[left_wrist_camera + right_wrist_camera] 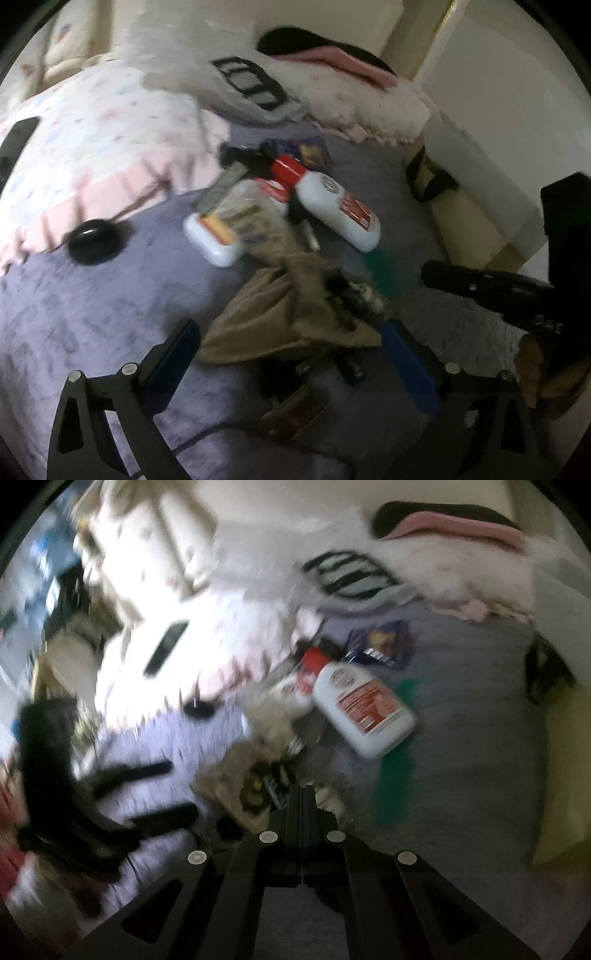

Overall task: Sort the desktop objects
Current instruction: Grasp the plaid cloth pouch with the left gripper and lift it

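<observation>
1. Left claw (pixel 291 354) spread wide, empty, straddling the tan pouch (pixel 280 317) at 6 o'clock, likely to pin its mouth for filling.
2. Right claw (pixel 302 794) pressed fully together, gripping nothing discernible, tips over the pouch's clutter.
3. White bottles (pixel 338 210) left loose on the purple bed cover (pixel 92 314), 12 o'clock of the pouch, apparently unsorted.
</observation>
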### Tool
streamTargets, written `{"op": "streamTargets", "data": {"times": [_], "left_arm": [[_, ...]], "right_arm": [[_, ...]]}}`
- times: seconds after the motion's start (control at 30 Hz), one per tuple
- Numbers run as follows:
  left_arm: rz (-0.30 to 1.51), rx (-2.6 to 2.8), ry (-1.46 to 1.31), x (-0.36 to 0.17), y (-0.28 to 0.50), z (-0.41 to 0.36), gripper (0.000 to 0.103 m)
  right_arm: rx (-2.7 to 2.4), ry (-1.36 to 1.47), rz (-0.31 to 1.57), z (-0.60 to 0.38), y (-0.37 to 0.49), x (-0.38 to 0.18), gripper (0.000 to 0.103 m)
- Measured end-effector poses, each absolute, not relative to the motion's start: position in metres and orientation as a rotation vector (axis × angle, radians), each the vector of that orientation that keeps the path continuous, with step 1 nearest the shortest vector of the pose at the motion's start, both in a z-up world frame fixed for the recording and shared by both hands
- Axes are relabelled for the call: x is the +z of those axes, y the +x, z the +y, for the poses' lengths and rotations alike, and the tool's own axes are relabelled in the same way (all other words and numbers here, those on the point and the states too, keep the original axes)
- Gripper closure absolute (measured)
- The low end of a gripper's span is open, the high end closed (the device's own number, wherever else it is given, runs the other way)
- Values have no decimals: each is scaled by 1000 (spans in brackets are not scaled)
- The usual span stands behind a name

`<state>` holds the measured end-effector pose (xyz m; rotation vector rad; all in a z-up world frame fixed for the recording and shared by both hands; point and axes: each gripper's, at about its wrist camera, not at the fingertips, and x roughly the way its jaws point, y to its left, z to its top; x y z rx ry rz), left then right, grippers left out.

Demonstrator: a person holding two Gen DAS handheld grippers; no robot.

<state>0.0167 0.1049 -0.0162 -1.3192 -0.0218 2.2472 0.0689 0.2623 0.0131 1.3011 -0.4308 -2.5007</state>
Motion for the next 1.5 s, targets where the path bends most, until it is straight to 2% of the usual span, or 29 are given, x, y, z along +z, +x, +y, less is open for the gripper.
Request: {"op": "streamTargets", "data": {"times": [0.13, 0.27, 0.33, 0.47, 0.63, 0.67, 0.7, 0.8, 0.97, 1.0, 1.03, 1.07, 1.13, 1.23, 1.5], "left_arm": [[95, 2249, -1330, -18, 18, 122, 9], [51, 2241, -1363, -23, 13, 118, 9], [32, 2229, -1395, -28, 6, 117, 9], [92, 2202, -1428, -35, -1, 124, 9], [108, 2174, -1489, -48, -5, 132, 9], [97, 2167, -1512, -50, -6, 133, 8], [91, 2166, -1520, -50, -7, 134, 8], [109, 2174, -1502, -50, -4, 137, 8], [60, 2174, -1526, -52, -3, 132, 9], [60, 2174, -1525, -51, -2, 133, 11], [57, 2170, -1521, -50, -1, 133, 19], [54, 2184, -1508, -48, -1, 132, 40], [17, 2208, -1472, -44, 3, 125, 49], [24, 2240, -1442, -37, 12, 120, 52], [-18, 2286, -1384, -13, 15, 102, 53]], "right_arm": [[-2464, 1340, -399, 263, 71, 8, 99], [-2393, 1350, -467, 266, 72, -9, 97], [-2345, 1396, -469, 265, 67, -19, 89], [-2305, 1465, -357, 252, 65, -36, 63], [-2298, 1477, -401, 248, 59, -52, 64], [-2298, 1500, -423, 248, 58, -55, 69], [-2297, 1498, -440, 248, 58, -55, 78], [-2336, 1496, -424, 247, 61, -50, 90], [-2401, 1302, -612, 276, 73, -18, 92], [-2404, 1285, -652, 282, 73, -13, 92], [-2402, 1263, -704, 289, 73, -9, 92], [-2394, 1235, -762, 295, 73, -5, 92], [-2378, 1194, -842, 302, 72, 0, 92], [-2390, 1191, -859, 300, 71, 4, 92], [-2373, 1202, -832, 300, 72, 7, 92]]}}
